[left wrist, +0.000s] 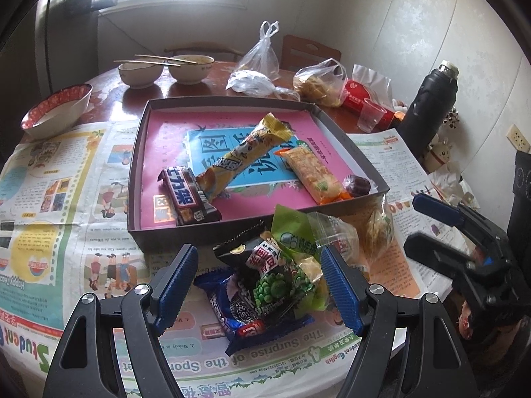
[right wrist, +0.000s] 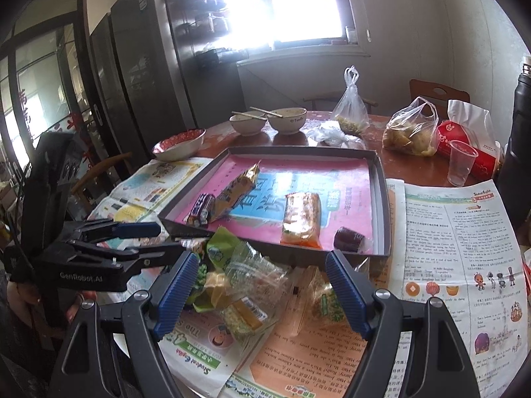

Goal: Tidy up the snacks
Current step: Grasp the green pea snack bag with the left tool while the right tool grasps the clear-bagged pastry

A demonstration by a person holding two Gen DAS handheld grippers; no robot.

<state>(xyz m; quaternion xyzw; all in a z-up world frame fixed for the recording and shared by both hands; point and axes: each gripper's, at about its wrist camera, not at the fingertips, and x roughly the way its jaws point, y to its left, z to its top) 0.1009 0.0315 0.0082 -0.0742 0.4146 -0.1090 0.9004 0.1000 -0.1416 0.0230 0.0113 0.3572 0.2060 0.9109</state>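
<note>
A grey box lid (left wrist: 139, 152) with pink paper inside holds a dark chocolate bar (left wrist: 189, 195), a long yellow snack (left wrist: 245, 156), an orange wafer pack (left wrist: 312, 174) and a dark red sweet (left wrist: 356, 185). In front of it lies a pile of snacks: a blue Oreo pack (left wrist: 239, 315), a black green-pea pack (left wrist: 275, 282) and a green packet (left wrist: 295, 232). My left gripper (left wrist: 259, 285) is open, its fingers on either side of the pea pack. My right gripper (right wrist: 262, 288) is open over clear-wrapped snacks (right wrist: 245, 311). The box lid also shows in the right wrist view (right wrist: 385, 199).
Newspapers (left wrist: 59, 205) cover the round table. At the back stand bowls with chopsticks (left wrist: 189, 68), a red-rimmed bowl (left wrist: 56, 111), plastic bags (left wrist: 318, 83), a plastic cup (left wrist: 371, 114) and a black flask (left wrist: 428, 106). A fridge (right wrist: 139, 66) stands left.
</note>
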